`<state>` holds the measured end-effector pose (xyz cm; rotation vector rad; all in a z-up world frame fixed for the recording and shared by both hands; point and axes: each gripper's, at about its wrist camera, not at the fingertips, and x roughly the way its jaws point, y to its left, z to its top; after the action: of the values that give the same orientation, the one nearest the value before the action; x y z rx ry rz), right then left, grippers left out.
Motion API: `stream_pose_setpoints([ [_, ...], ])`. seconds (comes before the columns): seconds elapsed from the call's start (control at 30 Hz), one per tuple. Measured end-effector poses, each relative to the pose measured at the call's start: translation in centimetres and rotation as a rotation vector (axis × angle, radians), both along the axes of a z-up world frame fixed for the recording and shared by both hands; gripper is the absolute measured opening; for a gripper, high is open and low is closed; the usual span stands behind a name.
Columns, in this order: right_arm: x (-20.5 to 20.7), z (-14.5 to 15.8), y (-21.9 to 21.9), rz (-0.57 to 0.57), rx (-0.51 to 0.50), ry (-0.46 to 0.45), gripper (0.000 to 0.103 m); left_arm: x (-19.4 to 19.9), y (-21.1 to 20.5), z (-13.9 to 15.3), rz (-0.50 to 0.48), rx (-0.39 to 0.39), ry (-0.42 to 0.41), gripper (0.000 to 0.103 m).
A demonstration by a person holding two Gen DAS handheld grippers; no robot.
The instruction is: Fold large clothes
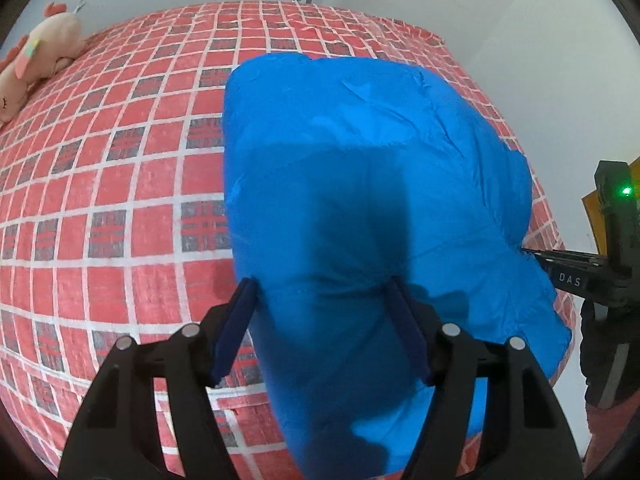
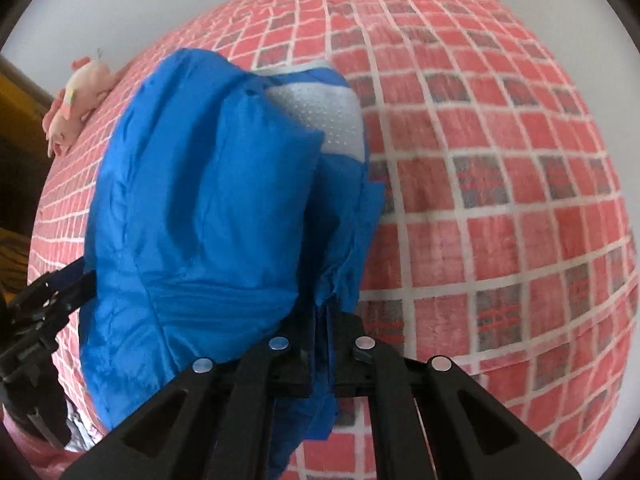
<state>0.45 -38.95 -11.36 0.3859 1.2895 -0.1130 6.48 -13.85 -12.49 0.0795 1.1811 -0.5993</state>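
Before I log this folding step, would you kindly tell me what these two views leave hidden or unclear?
- Left wrist view: the left claw stands open over the blue jacket; whether its pads press the fabric is unclear in shadow.
- Left wrist view: the right claw has its tips buried in the jacket's edge.
- Right wrist view: the bunched jacket covers the bed beneath it.
- Right wrist view: the plush toy is too small for detail.
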Motion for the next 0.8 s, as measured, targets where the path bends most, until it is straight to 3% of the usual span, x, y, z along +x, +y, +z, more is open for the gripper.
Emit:
stream_pose_setpoints([
  [0.13,-0.5,2.4,-0.2,0.010,-0.007,-0.018,0.012,0.7,1.0,0.6,0.013,-0.028,0.037,0.065],
  [0.23,-1.0,5.7,-0.5,0.005,-0.044,-0.088,0.019,1.3,2.3,1.6,0.049,-0.059,0.036,0.066],
  [0.3,-0.5,7.9,-0.3,0.018,-0.032,-0.149,0.029,2.0,2.9,2.0,0.066,-0.062,0.023,0.066],
  [0.37,0.7,8.9,0.2,0.039,-0.015,-0.178,0.046,2.8,3.0,1.9,0.090,-0.051,0.019,0.066],
  [0.53,3.8,5.9,0.2,0.019,0.025,-0.092,0.047,3.6,3.2,1.9,0.101,-0.039,0.010,0.066],
  [0.63,4.7,4.3,-0.3,0.010,0.056,-0.063,0.053,3.4,3.3,1.8,0.098,-0.036,0.015,0.066],
  [0.7,5.1,4.0,0.0,0.029,0.058,-0.062,0.049,3.5,3.2,1.6,0.097,-0.035,0.020,0.066],
  [0.77,5.1,4.2,0.1,0.029,0.058,-0.066,0.020,3.6,2.9,1.6,0.095,-0.037,0.024,0.066],
  [0.8,5.0,4.4,0.1,0.032,0.061,-0.076,0.014,3.6,2.8,1.7,0.094,-0.040,0.023,0.066],
])
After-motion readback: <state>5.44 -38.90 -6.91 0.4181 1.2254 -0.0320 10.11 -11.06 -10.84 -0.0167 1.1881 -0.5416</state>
